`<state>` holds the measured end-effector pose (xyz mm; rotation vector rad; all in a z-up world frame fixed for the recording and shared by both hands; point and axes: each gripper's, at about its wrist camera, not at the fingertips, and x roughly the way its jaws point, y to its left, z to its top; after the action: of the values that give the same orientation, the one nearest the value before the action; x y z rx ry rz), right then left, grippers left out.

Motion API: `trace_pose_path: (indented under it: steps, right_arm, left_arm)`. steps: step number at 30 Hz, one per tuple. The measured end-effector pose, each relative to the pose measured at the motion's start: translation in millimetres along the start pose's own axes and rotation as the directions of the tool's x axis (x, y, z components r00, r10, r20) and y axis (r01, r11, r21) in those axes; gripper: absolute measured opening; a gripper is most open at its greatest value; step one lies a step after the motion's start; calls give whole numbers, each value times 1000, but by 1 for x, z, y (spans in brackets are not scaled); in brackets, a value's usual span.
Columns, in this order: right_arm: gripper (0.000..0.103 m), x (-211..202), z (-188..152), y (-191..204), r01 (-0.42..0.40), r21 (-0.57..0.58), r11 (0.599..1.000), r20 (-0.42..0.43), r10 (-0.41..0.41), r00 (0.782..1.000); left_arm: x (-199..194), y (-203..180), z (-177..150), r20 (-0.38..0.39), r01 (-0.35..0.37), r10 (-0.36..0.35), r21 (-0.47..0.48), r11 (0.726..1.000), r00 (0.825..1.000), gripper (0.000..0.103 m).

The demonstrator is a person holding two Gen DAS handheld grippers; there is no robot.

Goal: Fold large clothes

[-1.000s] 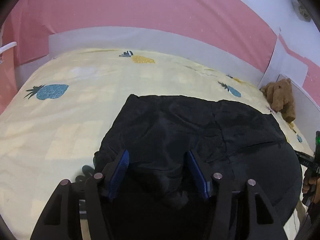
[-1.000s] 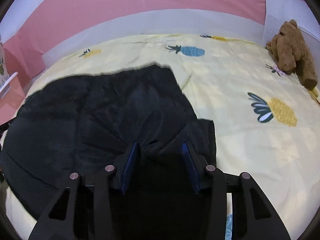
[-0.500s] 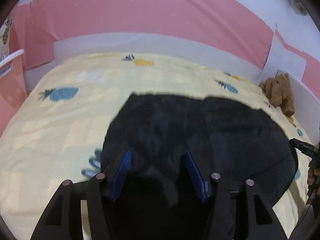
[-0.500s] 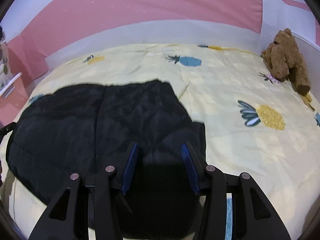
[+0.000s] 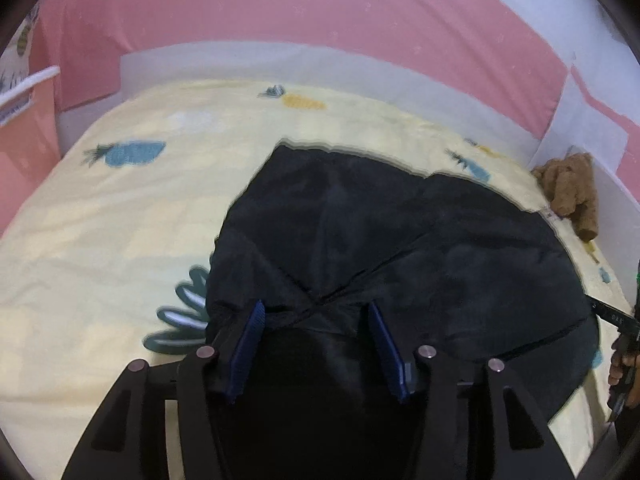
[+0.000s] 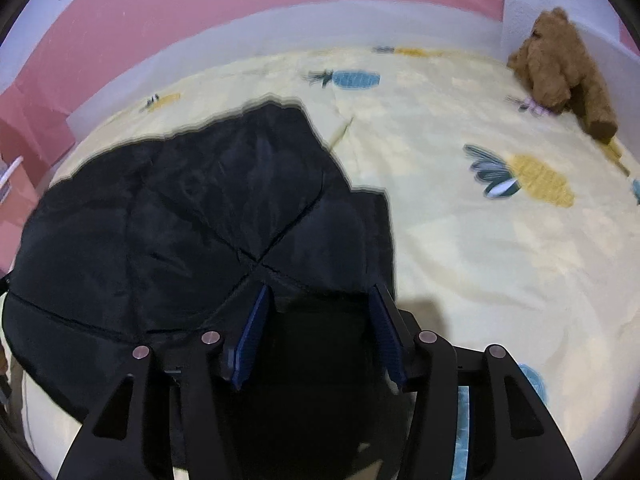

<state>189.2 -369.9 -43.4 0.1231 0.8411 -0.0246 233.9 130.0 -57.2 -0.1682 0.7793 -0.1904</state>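
A large black garment point(image 5: 400, 240) lies spread on a yellow pineapple-print bed point(image 5: 120, 220). My left gripper point(image 5: 316, 312) sits over its near left edge, blue pads apart, with black cloth bunched between them. The same garment point(image 6: 180, 220) shows in the right wrist view. My right gripper point(image 6: 318, 300) sits over its near right edge, pads apart, with cloth between them. Whether either gripper pinches the cloth is not clear. Creases run out from each gripper across the cloth.
A brown teddy bear point(image 6: 560, 68) sits at the bed's far right corner and also shows in the left wrist view point(image 5: 568, 192). Pink and white padded walls point(image 5: 280, 20) ring the bed. The right hand and its gripper point(image 5: 624, 344) show at the right edge.
Both grippers have lifted and pulled back toward me with the near hem, so the garment is stretched and new creases fan out from the pads. The cloth's far edge sits lower on the bed.
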Motion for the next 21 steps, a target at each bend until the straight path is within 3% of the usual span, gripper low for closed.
trace_pose_path:
  steps: [4, 8, 12, 21]
  right_arm:
    - [52, -9, 23, 11, -43, -30, 999, 39, 44, 998]
    - [52, 32, 37, 21, -39, -56, 998, -59, 36, 998]
    - [52, 61, 29, 20, -33, -71, 997, -106, 26, 994]
    - [52, 53, 29, 19, -21, -63, 998, -94, 15, 995]
  left_arm:
    - [-2, -6, 26, 23, -32, 31, 34, 999, 999, 54]
    - [39, 1, 42, -60, -34, 34, 0, 999, 998, 54]
    - [57, -1, 36, -73, -42, 43, 20, 999, 996, 54]
    - [52, 1, 34, -42, -42, 42, 10, 999, 998, 54]
